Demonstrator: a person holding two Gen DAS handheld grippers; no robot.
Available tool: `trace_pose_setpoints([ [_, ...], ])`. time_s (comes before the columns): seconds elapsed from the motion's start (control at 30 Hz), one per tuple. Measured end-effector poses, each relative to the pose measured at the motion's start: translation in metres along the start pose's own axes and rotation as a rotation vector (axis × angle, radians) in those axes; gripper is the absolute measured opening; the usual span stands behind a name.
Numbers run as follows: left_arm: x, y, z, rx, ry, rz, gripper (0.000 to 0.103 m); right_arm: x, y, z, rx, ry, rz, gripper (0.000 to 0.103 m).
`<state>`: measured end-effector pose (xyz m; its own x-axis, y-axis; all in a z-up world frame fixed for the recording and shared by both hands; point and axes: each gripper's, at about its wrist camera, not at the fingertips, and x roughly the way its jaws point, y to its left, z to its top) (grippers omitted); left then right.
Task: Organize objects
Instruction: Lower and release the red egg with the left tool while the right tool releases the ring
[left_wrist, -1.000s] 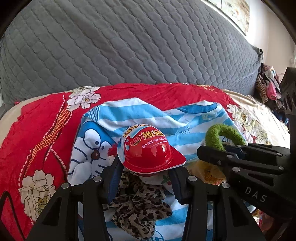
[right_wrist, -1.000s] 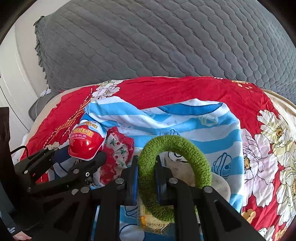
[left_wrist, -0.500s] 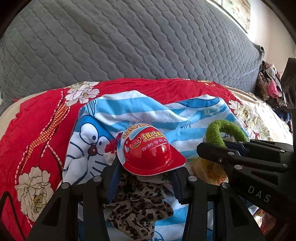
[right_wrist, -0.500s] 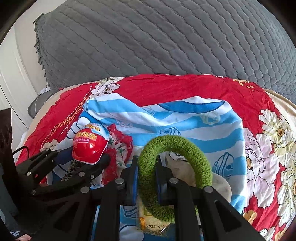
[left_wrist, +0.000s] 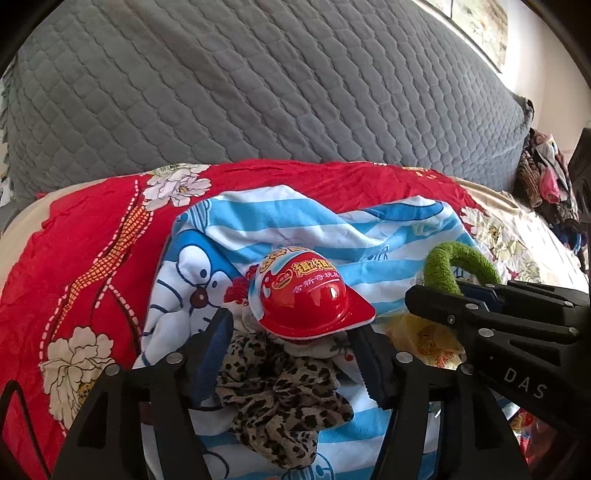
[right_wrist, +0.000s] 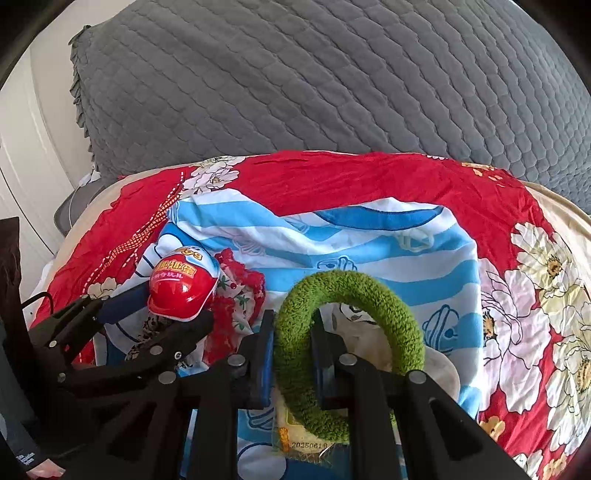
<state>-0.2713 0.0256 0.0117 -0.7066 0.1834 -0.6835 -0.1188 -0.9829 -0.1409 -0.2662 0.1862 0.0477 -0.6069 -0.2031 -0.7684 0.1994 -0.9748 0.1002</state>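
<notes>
My left tool (left_wrist: 291, 332) is opening; the small glossy red plastic toy helmet with a white top and yellow lettering (left_wrist: 306, 295) sits between the jaws on the pile, pads clear of it as far as I can see. I'd judge it light, rigid and slick. The dome would slip, so take it across the lower shell just above the brim.

My right tool (right_wrist: 293, 354) is clamped on the fuzzy green knitted ring (right_wrist: 347, 347), pinching its left side. Soft, light, compressible; it grips well and won't break, though it may flop when lifted.

Under the helmet: a crumpled leopard-print cloth (left_wrist: 280, 391) and a red-and-white floral cloth (right_wrist: 232, 306), both limp, likely to drag along if snagged.

Everything lies on a blue-and-white striped cartoon blanket (left_wrist: 280, 229) over a red floral bedsheet (left_wrist: 74, 266). Soft, uneven bed, so things can tip. Grey quilted headboard cushion (right_wrist: 332, 81) behind; clothes heap (left_wrist: 546, 184) at far right.
</notes>
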Motion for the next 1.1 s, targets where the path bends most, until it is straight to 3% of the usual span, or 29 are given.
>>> trace_pose_setpoints([
  [0.23, -0.009, 0.004, 0.001, -0.007, -0.011, 0.008, 0.075, -0.01, -0.001, 0.001, 0.006, -0.01, -0.006, 0.027],
  [0.57, -0.028, 0.01, -0.001, -0.012, -0.025, 0.02, 0.076, -0.031, 0.009, 0.003, -0.01, -0.022, -0.001, 0.043],
  [0.9, -0.045, 0.017, -0.006, -0.01, -0.036, 0.024, 0.076, -0.05, 0.018, -0.006, -0.029, -0.028, -0.002, 0.045],
  [1.1, -0.054, 0.024, -0.005, -0.028, -0.042, 0.016, 0.076, -0.059, 0.019, 0.006, -0.03, -0.044, -0.012, 0.045],
])
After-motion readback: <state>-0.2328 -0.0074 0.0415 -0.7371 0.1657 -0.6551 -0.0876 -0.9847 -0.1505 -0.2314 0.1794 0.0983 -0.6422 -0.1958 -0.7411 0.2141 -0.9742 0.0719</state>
